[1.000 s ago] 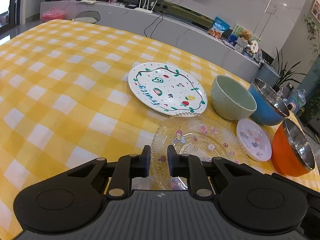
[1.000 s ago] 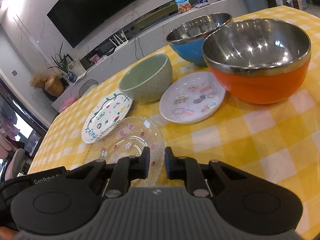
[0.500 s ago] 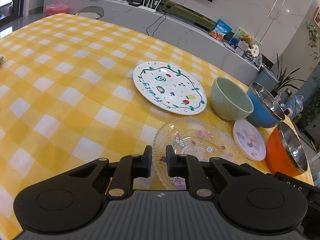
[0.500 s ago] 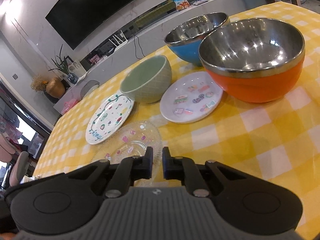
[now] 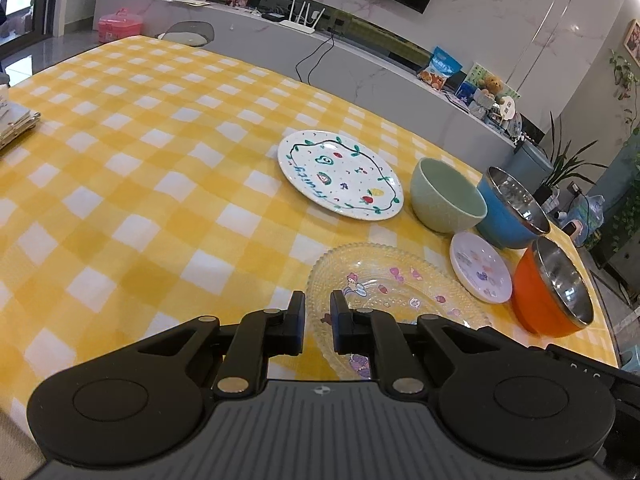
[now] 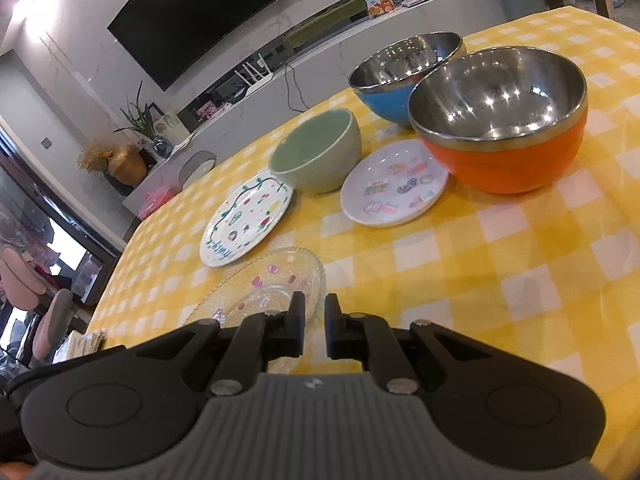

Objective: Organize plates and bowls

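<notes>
Glass plate (image 5: 394, 288): it lies on the checked cloth (image 5: 160, 184), nearest to you, just in front of both grippers. It is clear, thin and beaded at the rim, so I judge it fragile and slippery. Take it at the rim, with the pads flat on it, and do not squeeze hard.

Fruit plate (image 5: 340, 176): flat on the cloth behind the glass plate, apart from it. Ceramic, stiff, probably heavier. Hold it at the edge.

Small plate (image 6: 394, 194): it sits between the green bowl (image 6: 316, 156) and the orange bowl (image 6: 500, 120), very close to both. It looks light. Its low rim gives little to grip.

Steel bowls: orange one and blue one (image 6: 404, 72) stand close together at the far side. They are stiff and smooth, so the wall may slip. Pinch the rim.

Left gripper (image 5: 317, 324): you hold it tilted down over the near rim of the glass plate. Its fingers stand narrow with a small gap, and nothing is between them.

Right gripper (image 6: 313, 330): tilted down beside the same plate, above the cloth. Fingers are nearly closed and hold nothing.
</notes>
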The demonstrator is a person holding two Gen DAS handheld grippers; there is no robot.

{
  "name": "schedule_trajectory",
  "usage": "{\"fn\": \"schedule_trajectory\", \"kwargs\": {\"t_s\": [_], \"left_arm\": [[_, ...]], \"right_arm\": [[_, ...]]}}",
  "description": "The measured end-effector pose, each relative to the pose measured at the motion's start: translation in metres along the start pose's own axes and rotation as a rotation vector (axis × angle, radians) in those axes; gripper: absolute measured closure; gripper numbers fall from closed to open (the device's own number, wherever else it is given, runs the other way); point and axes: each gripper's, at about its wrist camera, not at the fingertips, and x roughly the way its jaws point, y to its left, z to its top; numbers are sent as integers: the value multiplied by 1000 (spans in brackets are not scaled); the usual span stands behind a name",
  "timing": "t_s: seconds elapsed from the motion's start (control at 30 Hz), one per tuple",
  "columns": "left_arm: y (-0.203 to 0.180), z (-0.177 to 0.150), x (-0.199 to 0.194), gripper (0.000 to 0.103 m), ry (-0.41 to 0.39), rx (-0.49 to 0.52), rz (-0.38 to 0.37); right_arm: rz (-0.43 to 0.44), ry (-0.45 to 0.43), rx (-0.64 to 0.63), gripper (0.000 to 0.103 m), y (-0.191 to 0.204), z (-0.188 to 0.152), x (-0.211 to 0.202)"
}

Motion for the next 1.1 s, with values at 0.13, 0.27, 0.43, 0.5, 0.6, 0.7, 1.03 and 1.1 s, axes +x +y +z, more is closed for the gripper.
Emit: {"fn": "schedule_trajectory", "kwargs": {"t_s": [0.13, 0.27, 0.43, 0.5, 0.6, 0.7, 1.03, 1.1], "left_arm": [[0, -6, -7, 91, 9, -3, -14], [-2, -15, -12, 91, 22, 4, -19], [4, -21, -12, 91, 43, -4, -8], [7, -23, -12, 91, 44, -5, -7], [7, -24, -11, 91, 47, 6, -1], [8, -26, -8, 91, 62, 8, -2], [8, -31, -4, 91, 71, 26, 16], [8, -31, -4, 91, 71, 26, 16]], "right_arm": [[8, 17, 18, 95, -3, -4, -8], [0, 32, 36, 95, -10, -9, -14], [-12, 42, 17, 95, -7, -14, -18], [-9, 50, 10, 95, -6, -15, -16], [-13, 58, -7, 95, -4, -16, -12], [-27, 78, -8, 95, -4, -16, -9], [-76, 126, -28, 95, -3, -19, -1], [-80, 125, -35, 95, -2, -20, -2]]}}
